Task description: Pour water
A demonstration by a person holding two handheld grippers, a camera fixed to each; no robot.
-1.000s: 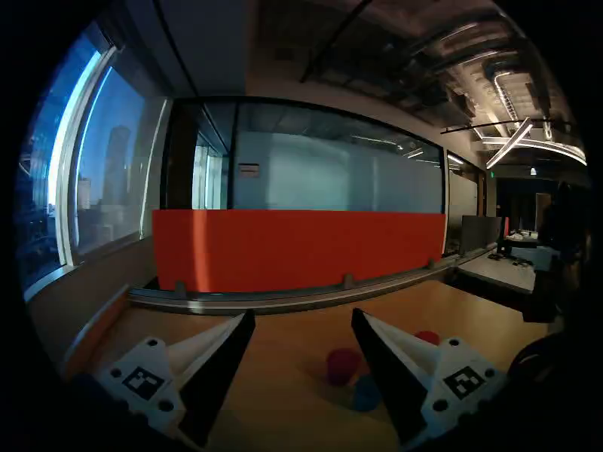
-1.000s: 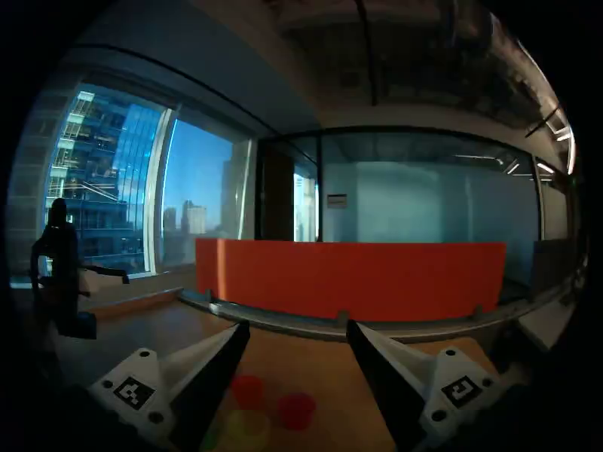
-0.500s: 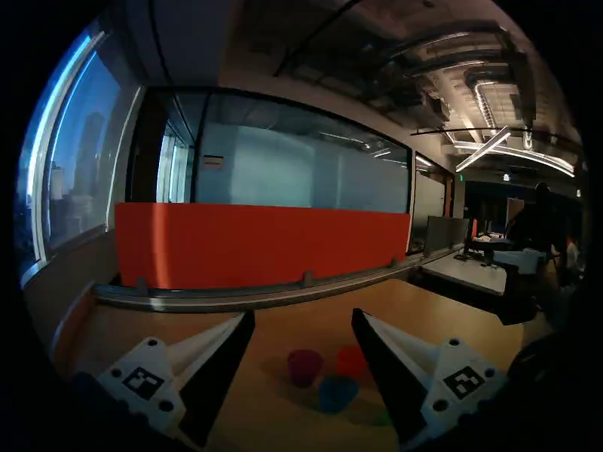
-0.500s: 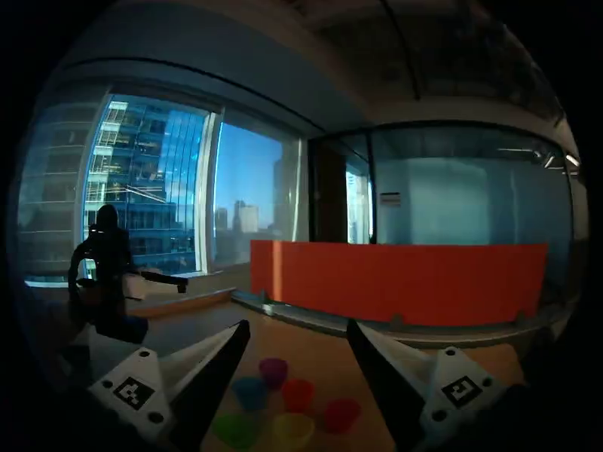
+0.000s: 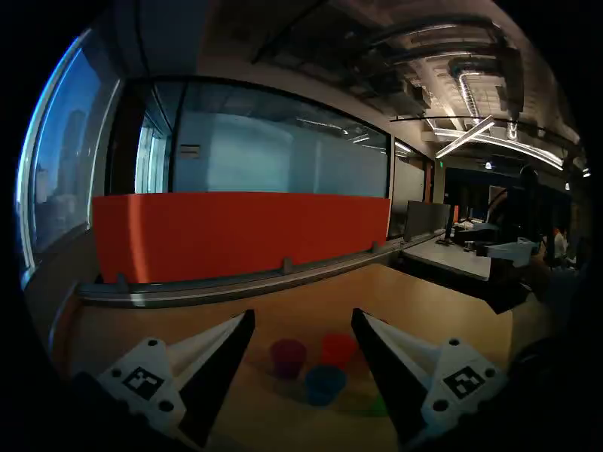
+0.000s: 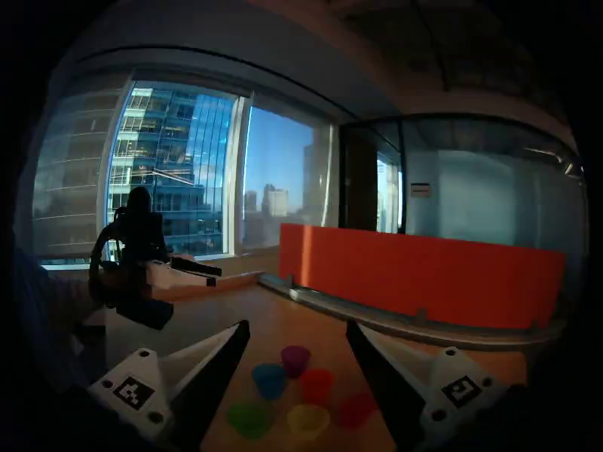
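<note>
Six cups [image 6: 315, 380]: they stood upright and close together on the table [image 6: 249, 305], low between your right gripper's fingers in the right gripper view.
Back of the cluster: the purple cup [image 6: 295, 359] was farthest from you. The blue cup [image 6: 268, 379] was just to its left and the red cup [image 6: 317, 386] just to its right, both a little nearer.
Front of the cluster: the green cup [image 6: 249, 418], yellow cup [image 6: 307, 419] and second red cup [image 6: 356, 409] sat nearest the camera, in that order from left to right.
Contents: you could not have told from either view whether any cup held water.
Right gripper [image 6: 298, 325]: you held it above the table with its jaws spread wide and nothing between them, clear of every cup.
Left gripper [image 5: 301, 316]: you held it the same way, jaws wide apart and empty, aimed across the table.
Left gripper view: the purple, red and blue cups showed between the fingers without touching them. The green cup's rim peeked out beside the right finger.
Grippers apart: in the right gripper view your left gripper also appeared farther off on the left, well apart from the cups.
Partition [image 6: 422, 279]: an orange panel ran along the table's far edge behind a metal rail [image 6: 362, 320].
Window [image 6: 173, 166]: tall panes stood left of the partition, with towers outside.
</note>
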